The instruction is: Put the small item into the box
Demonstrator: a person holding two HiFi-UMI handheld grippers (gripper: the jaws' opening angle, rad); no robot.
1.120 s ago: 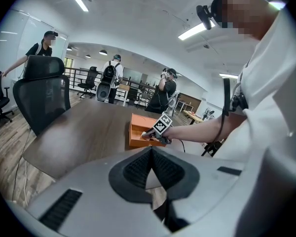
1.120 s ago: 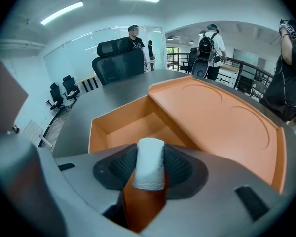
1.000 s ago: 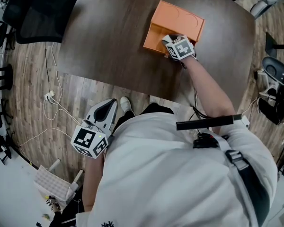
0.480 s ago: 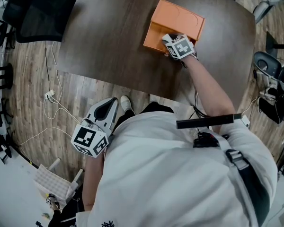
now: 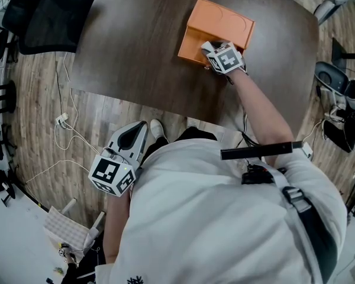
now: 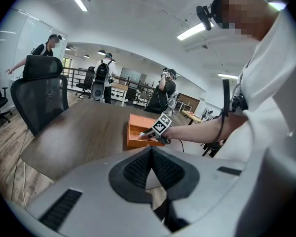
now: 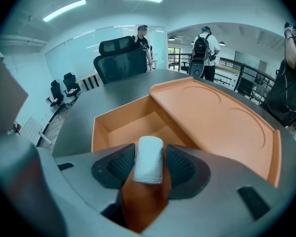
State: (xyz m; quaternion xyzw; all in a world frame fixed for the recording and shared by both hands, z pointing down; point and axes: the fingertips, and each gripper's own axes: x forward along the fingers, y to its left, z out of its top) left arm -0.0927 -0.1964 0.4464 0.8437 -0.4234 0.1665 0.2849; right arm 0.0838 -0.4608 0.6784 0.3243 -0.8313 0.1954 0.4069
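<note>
An orange box (image 5: 220,21) stands on the dark table (image 5: 136,46), its lid (image 7: 222,117) slid partly aside so that the near compartment (image 7: 133,122) is uncovered. My right gripper (image 5: 209,45) reaches down into that compartment. Its jaws have just been opening, and a small white roll (image 7: 149,158) lies between them over the box floor, with a narrow gap at the pads (image 7: 180,164). My left gripper (image 5: 132,141) hangs off the table's near edge by the person's side. It is shut and holds nothing, and its camera looks across the table at the box (image 6: 138,135).
A black office chair (image 5: 47,10) stands at the table's far left corner. White cables (image 5: 65,123) trail over the wood floor on the left. More chairs and gear (image 5: 343,93) crowd the right side. Several people (image 6: 103,75) stand far behind the table.
</note>
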